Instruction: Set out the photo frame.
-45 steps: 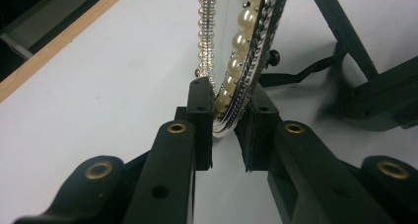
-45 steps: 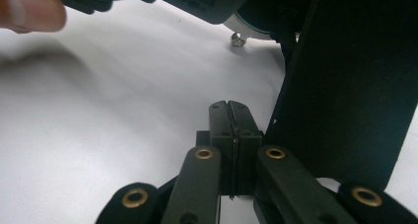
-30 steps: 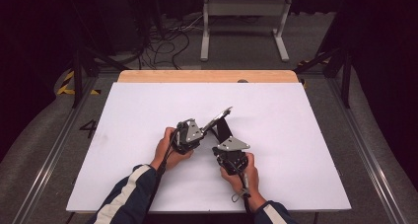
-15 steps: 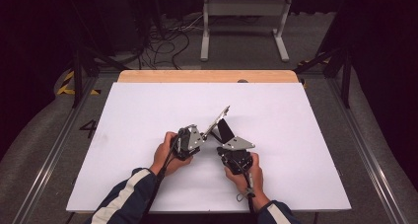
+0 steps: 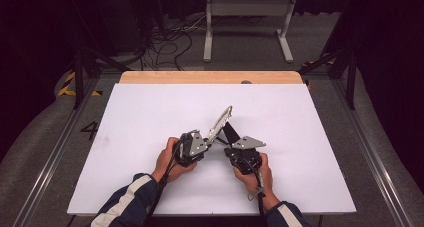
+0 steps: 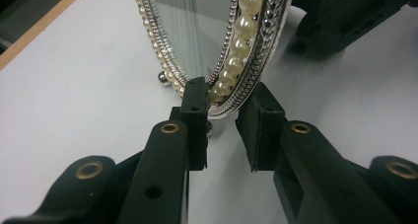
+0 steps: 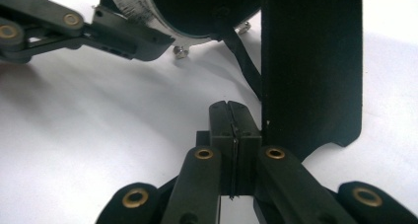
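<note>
The right gripper (image 7: 231, 120) sat at six o'clock, jaws pressed together, empty. The black stand flap (image 7: 310, 61) rose at two o'clock; the left gripper (image 7: 123, 39) reached in at ten.

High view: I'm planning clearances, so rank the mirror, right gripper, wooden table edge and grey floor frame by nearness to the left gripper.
The left gripper jaws have just been opening, the mirror between them.
1. mirror, at its jaws
2. right gripper, alongside
3. wooden table edge, far side
4. grey floor frame, beyond the table

The mirror's (image 6: 217, 46) top is cut off by the left gripper view's upper edge.
</note>
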